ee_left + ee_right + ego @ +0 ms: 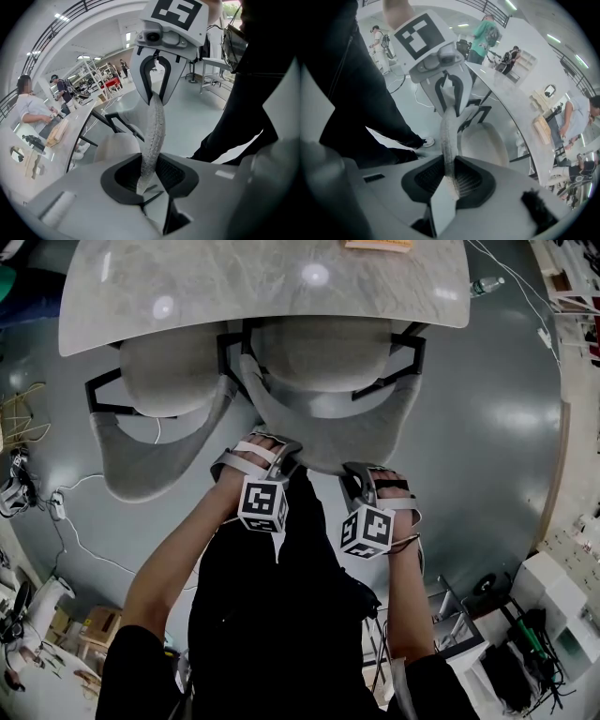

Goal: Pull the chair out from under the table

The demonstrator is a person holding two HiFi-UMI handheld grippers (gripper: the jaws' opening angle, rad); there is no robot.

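A grey chair [323, 357] with a curved backrest [309, 432] stands with its seat partly under the pale marble table [262, 292]. My left gripper [269, 454] is shut on the backrest's top edge at the left. About a hand's width to the right, my right gripper [361, 479] is shut on the same edge. In the left gripper view the textured edge [153, 136] runs between my left gripper's [147, 180] jaws up to the right gripper [157, 86] opposite. The right gripper view shows the edge [449, 140] clamped in my right gripper [450, 180].
A second grey chair [164, 371] stands tucked under the table at the left. Cables [84, 545] lie on the floor at the left, and racks [525, 624] stand at the lower right. People [33, 105] work at the table's far side. My own legs stand close behind the chair.
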